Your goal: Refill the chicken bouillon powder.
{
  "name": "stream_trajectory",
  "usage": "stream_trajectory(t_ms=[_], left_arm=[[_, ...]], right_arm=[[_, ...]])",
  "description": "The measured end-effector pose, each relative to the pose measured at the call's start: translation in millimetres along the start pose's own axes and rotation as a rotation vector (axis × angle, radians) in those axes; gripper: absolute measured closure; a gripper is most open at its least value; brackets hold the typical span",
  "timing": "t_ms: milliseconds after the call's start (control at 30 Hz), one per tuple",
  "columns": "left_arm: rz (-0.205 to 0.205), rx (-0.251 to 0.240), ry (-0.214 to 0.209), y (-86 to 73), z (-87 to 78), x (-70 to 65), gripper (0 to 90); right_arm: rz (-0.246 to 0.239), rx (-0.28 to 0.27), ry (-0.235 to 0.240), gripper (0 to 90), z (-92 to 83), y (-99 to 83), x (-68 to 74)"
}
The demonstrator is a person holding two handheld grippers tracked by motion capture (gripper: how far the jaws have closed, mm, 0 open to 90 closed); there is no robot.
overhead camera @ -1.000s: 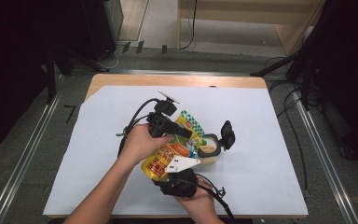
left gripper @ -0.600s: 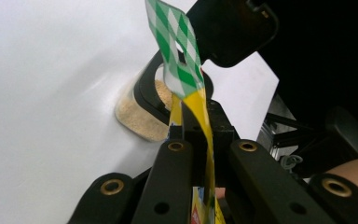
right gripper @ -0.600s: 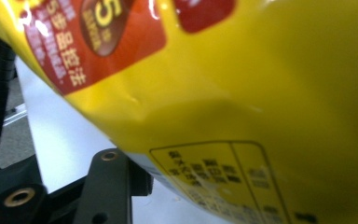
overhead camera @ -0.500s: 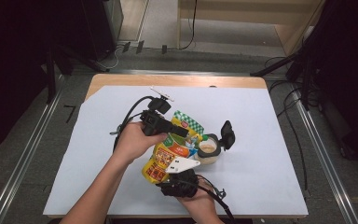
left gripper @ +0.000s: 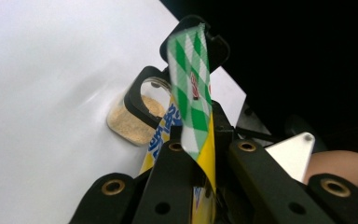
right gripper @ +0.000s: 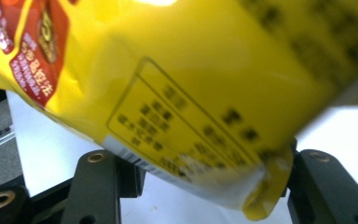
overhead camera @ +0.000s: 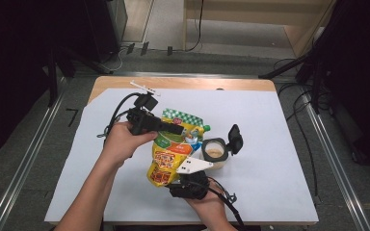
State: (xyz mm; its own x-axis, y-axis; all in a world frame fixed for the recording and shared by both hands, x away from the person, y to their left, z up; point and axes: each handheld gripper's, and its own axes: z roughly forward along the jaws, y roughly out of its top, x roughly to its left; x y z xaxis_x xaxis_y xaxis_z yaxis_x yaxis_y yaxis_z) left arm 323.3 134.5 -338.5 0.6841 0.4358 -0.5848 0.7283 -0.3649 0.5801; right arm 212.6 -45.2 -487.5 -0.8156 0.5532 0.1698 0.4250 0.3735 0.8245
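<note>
From my remote seat: white sheet [overhead camera: 270, 144] covers the wooden table [overhead camera: 183, 83], grey floor around. Left gripper [overhead camera: 173, 129] pinches the yellow pouch [overhead camera: 166, 163] beside the open jar [overhead camera: 215, 153]; right gripper [overhead camera: 185, 182], jaws just widening, straddles the pouch's bottom.

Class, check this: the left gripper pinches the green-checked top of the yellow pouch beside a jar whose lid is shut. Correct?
Not quite: the jar is open, its black lid flipped back, as the high view shows. The left gripper does pinch the yellow pouch top.

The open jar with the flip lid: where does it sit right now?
In the high view the jar stands on the white sheet near the table's middle, just right of the yellow pouch and beyond the right gripper.
</note>
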Motion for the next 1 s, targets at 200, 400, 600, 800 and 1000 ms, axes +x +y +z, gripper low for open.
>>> stream_trajectory(t_ms=[200, 400, 600, 800, 1000], left_arm=[[0.003, -0.038, -0.024, 0.3, -15.3, -3.3, 90.0], [0.037, -0.084, -0.019, 0.8, -35.9, -9.5, 90.0], [0.031, -0.141, 0.044, 0.0, -51.8, -3.2, 90.0], [0.007, -0.144, 0.101, 0.8, -53.0, 14.1, 90.0], [0.011, -0.185, 0.150, 1.8, -51.7, 29.3, 90.0]], right_arm=[[0.033, -0.007, -0.019, 46.1, -3.9, 2.8, -7.9], [0.057, -0.008, -0.035, 46.2, -7.2, 2.3, -15.5], [0.057, -0.013, -0.029, 46.2, -7.6, 2.7, -17.4], [0.069, -0.009, -0.005, 46.7, -10.4, 5.9, -21.2], [0.053, 0.017, 0.032, 46.8, -11.9, 12.7, -21.4]])
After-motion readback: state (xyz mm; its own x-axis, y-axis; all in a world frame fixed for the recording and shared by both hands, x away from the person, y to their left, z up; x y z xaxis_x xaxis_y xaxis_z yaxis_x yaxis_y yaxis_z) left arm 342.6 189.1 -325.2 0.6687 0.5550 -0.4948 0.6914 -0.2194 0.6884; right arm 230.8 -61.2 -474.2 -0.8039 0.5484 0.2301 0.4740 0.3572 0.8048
